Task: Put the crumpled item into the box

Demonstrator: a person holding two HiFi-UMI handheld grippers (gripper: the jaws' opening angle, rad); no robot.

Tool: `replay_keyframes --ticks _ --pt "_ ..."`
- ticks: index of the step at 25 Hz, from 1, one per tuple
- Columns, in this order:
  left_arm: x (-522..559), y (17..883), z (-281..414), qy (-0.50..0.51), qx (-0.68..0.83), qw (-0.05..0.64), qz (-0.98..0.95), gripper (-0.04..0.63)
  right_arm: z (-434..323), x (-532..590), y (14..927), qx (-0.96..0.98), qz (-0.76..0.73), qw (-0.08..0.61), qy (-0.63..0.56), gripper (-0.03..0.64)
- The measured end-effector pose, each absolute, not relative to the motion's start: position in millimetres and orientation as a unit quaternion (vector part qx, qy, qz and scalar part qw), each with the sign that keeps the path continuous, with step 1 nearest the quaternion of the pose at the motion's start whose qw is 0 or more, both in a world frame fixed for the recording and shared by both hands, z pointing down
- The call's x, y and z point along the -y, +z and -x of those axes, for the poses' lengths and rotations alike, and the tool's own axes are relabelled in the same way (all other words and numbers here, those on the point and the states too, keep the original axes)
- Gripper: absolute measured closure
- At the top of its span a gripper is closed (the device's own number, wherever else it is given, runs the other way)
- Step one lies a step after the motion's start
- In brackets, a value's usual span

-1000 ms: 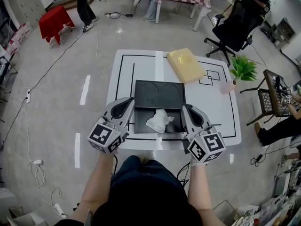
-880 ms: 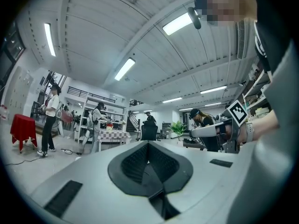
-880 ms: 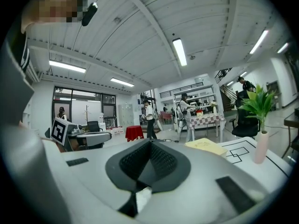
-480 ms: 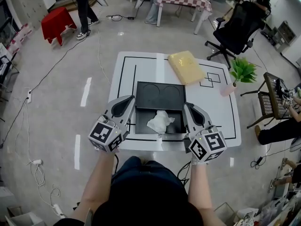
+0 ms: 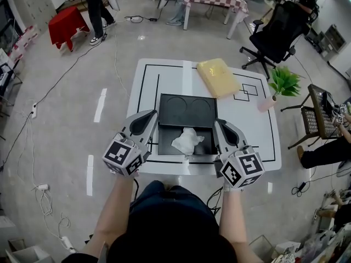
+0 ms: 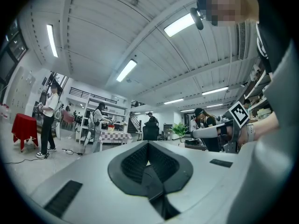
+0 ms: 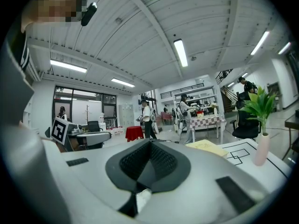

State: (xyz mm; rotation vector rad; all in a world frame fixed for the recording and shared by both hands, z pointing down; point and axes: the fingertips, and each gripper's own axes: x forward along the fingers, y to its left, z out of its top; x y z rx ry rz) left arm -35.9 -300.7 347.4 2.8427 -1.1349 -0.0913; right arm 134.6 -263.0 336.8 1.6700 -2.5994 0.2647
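Note:
A white crumpled item [image 5: 186, 140] lies in the front half of an open black box [image 5: 204, 144]; the box's lid [image 5: 186, 110] lies flat behind it. My left gripper [image 5: 143, 120] hovers just off the box's left side, shut and holding nothing. My right gripper [image 5: 224, 131] hovers by the box's right side, also shut and empty. In the left gripper view the jaws [image 6: 149, 164] meet, pointing up at the room. In the right gripper view the jaws [image 7: 148, 162] are closed too, and a white scrap [image 7: 142, 199] shows low between them.
The box rests on a white table [image 5: 252, 130] marked with black lines. A yellow flat packet [image 5: 216, 76] lies at the table's far right. A potted plant [image 5: 282, 81] and a black office chair [image 5: 277, 29] stand beyond the right edge. People stand far off.

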Motion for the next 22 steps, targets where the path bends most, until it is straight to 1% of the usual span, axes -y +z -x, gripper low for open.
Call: replay_keyframes --ticks 22 --pt "304.3 353.5 34.1 -0.028 0.369 0.046 -0.928 0.592 -133.6 265.5 342.2 0.84 -0.535 0.027 0.09 0.612"
